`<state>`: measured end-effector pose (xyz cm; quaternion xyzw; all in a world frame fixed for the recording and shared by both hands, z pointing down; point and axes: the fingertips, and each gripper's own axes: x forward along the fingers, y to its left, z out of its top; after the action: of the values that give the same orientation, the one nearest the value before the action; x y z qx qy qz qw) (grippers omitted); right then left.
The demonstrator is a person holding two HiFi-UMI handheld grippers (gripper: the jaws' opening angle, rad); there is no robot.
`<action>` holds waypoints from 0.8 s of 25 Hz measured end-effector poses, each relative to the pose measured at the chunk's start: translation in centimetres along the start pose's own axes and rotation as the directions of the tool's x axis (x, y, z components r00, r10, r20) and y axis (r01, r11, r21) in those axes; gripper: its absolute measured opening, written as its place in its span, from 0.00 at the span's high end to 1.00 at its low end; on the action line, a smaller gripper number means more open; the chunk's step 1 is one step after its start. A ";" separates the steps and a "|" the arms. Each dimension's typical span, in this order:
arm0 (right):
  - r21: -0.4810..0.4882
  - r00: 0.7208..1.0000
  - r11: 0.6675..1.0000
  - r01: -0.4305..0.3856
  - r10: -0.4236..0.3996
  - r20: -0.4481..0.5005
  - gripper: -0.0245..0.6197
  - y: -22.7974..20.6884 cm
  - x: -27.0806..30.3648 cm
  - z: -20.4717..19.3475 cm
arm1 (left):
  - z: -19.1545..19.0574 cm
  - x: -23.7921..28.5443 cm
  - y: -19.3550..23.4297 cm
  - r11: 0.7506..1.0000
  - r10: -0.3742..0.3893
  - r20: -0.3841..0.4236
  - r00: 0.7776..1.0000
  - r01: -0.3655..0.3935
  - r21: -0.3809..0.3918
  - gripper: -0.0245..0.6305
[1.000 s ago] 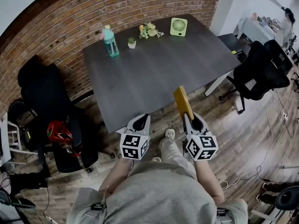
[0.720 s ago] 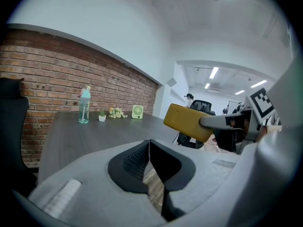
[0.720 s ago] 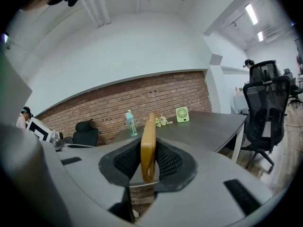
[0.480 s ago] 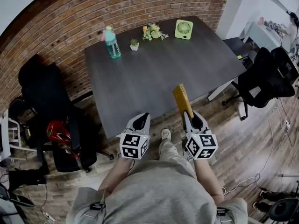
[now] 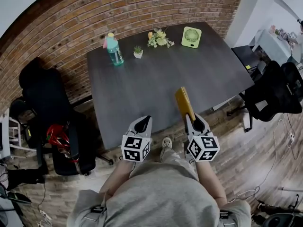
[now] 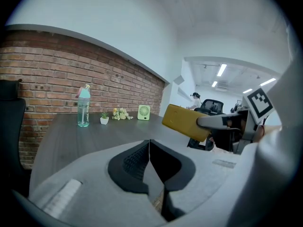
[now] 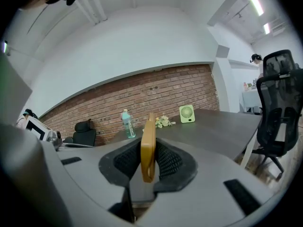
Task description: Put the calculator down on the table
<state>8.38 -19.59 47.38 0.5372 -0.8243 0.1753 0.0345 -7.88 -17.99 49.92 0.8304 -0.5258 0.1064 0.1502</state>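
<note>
A yellow calculator (image 5: 184, 103) stands on edge between the jaws of my right gripper (image 5: 193, 119), which is shut on it just above the near edge of the dark table (image 5: 161, 74). In the right gripper view the calculator (image 7: 148, 145) is clamped edge-on between the black pads. My left gripper (image 5: 142, 124) hangs beside it at the table's near edge, shut with nothing in it. The left gripper view has its pads (image 6: 137, 160) pressed together and the calculator (image 6: 187, 121) off to the right.
At the table's far side stand a teal bottle (image 5: 113, 48), a small potted plant (image 5: 138, 52), a bunch of flowers (image 5: 159, 38) and a green desk fan (image 5: 191, 37). Black office chairs (image 5: 279, 91) stand to the right, a black chair (image 5: 42, 93) and red helmet (image 5: 59, 135) to the left.
Both grippers and the person have moved toward the table; its near edge now lies under the jaws. The calculator stays gripped the same way.
</note>
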 end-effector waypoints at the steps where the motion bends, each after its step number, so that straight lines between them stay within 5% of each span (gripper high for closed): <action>1: -0.001 1.000 1.000 -0.004 0.004 -0.003 0.83 -0.3 0.6 0.3 | 0.3 0.5 0.1 1.000 0.004 0.001 1.000 -0.004 -0.003 0.93; 20: -0.037 0.994 0.995 -0.096 0.094 -0.060 0.83 -4.7 10.2 2.9 | 3.3 7.9 2.9 0.995 0.093 0.001 0.996 -0.093 -0.032 0.93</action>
<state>8.65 -31.14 48.36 0.4911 -0.8510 0.1760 0.0606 -7.14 -26.98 49.88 0.8027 -0.5657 0.1040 0.1576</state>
